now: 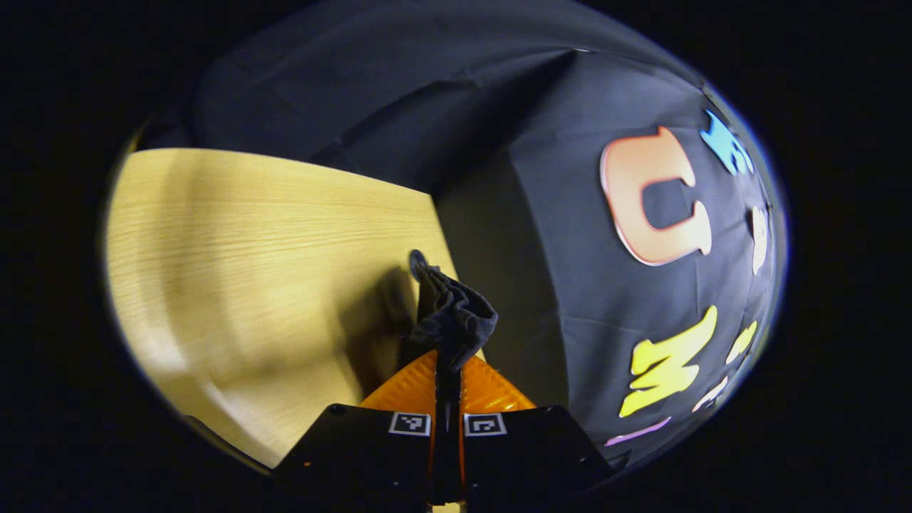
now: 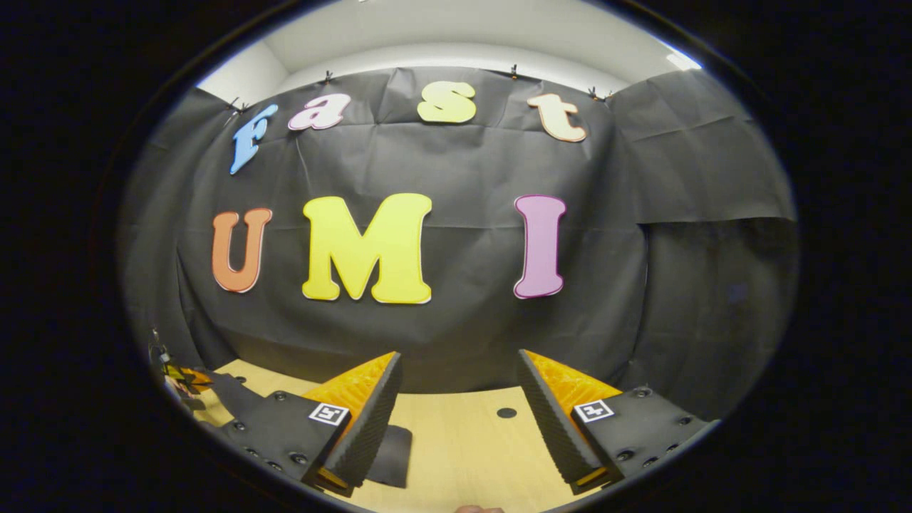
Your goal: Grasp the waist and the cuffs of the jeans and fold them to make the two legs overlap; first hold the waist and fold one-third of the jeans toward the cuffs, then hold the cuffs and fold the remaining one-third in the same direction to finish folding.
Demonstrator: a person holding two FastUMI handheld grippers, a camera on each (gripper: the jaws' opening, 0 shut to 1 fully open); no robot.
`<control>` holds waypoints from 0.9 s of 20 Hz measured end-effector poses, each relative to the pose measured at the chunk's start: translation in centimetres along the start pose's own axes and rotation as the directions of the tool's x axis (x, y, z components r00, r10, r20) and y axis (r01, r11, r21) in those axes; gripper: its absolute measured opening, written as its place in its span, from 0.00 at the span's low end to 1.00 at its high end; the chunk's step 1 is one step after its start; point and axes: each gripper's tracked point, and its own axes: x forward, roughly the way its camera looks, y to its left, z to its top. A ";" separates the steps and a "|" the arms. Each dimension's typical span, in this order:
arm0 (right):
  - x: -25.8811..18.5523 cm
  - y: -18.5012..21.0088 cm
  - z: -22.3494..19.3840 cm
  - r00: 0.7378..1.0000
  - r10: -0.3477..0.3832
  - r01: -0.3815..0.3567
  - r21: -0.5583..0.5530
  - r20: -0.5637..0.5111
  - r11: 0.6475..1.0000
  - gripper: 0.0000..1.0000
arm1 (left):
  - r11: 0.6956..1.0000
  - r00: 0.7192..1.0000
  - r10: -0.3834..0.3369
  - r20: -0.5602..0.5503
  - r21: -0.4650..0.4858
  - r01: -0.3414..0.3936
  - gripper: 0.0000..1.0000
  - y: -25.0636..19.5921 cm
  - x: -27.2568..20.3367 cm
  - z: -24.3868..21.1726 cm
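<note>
In the left gripper view a bunched fold of dark denim from the jeans (image 1: pixel 452 313) sticks up between the fingers of my left gripper (image 1: pixel 447 360), which is shut on it. The fabric hangs over the wooden table (image 1: pixel 256 242) near its far edge and casts a shadow to the left. Which part of the jeans this is cannot be told. In the right gripper view my right gripper (image 2: pixel 458 356) stands open above the table (image 2: pixel 463 456), nothing between its fingers. A dark flap of cloth (image 2: pixel 393 456) lies on the table by its left finger.
The black booth wall (image 2: pixel 456 171) rises just beyond the table's far edge. A small round hole (image 2: pixel 506 412) marks the tabletop between the right gripper's fingers. At the far left rim of the right gripper view sits a small orange-and-black device (image 2: pixel 178 377), too small to identify.
</note>
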 end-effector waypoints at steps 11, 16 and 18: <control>-2.0 -4.2 0.4 1.000 0.000 0.000 -0.002 0.006 1.000 0.98 | 0.917 0.981 -0.129 -0.146 0.359 0.174 0.03 -13.1 -1.4 -13.7; -3.6 -9.1 0.3 0.999 -0.050 0.050 -0.003 -0.001 0.999 0.98 | 0.823 0.970 -0.115 -0.215 0.526 0.214 0.03 -15.9 -0.8 -20.6; -4.1 -11.0 0.2 0.997 -0.071 0.071 0.007 -0.007 0.997 0.98 | 0.797 0.963 -0.122 -0.238 0.556 0.239 0.03 -17.3 -1.1 -23.4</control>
